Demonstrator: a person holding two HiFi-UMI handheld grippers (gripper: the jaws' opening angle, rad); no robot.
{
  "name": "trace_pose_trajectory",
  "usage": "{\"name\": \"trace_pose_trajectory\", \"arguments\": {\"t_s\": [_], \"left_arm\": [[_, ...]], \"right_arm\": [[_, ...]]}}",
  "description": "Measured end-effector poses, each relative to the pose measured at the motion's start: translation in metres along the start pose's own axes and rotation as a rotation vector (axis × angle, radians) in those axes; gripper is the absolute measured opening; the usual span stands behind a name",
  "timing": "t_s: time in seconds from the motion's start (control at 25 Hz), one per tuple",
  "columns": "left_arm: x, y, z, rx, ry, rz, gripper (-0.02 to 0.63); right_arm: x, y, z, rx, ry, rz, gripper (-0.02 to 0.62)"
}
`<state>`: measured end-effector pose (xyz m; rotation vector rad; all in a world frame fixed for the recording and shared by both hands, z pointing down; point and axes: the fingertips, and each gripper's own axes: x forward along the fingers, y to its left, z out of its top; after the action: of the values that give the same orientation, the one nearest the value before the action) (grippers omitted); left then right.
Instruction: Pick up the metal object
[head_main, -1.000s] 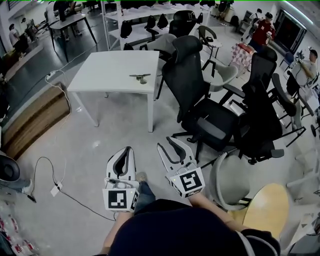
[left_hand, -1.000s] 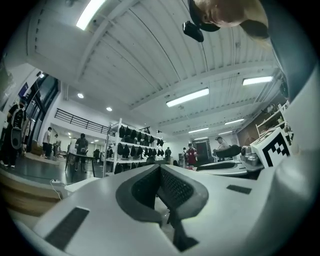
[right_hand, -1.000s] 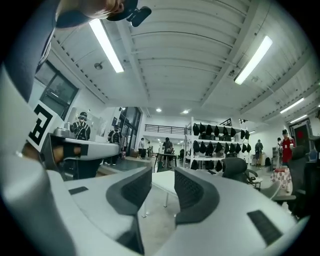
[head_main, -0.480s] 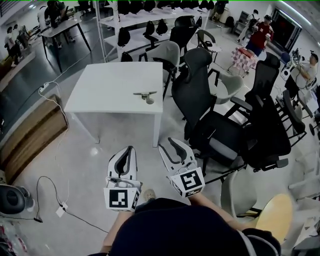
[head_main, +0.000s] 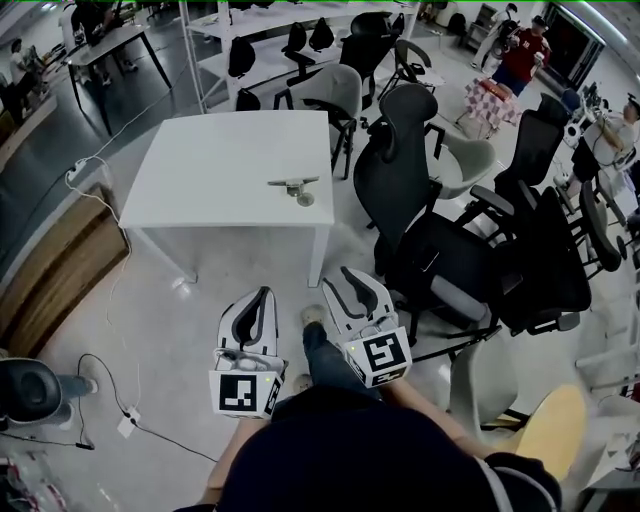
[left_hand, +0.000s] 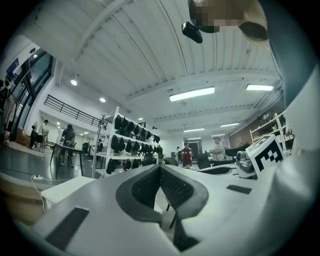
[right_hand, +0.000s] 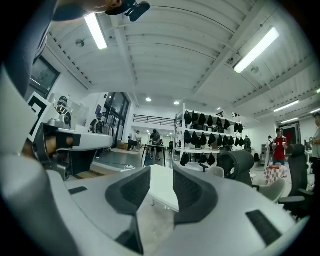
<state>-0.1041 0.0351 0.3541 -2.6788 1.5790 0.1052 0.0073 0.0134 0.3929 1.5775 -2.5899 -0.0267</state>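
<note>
Though ahead, metal object (head_main: 295, 186) beyond tools (head_main: 263, 296) (head_main: 336, 280)

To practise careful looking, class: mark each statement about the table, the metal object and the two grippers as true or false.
1. The metal object lies on the white table. True.
2. The right gripper grips the metal object. False: its jaws, which have just been opening, stand apart with nothing between them.
3. The left gripper has its jaws together. True.
4. Black office chairs stand left of the table. False: in the head view the black chairs stand at its right.
</note>
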Motion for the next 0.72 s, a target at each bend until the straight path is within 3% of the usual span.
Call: {"name": "trace_pose_trajectory", "arguments": {"t_s": [0.28,0.72], "left_arm": [[0.055,0.043,-0.010,0.006,-0.012,0.011,0.023],[0.200,0.102,-0.018,-0.007,-0.025,-0.002,0.023]], "right_arm": [[0.074,-0.027,-0.007,-0.024,-0.003,0.007,0.146],[0.222,-0.099,-0.023,-0.088,0.070,0.065,0.147]]}}
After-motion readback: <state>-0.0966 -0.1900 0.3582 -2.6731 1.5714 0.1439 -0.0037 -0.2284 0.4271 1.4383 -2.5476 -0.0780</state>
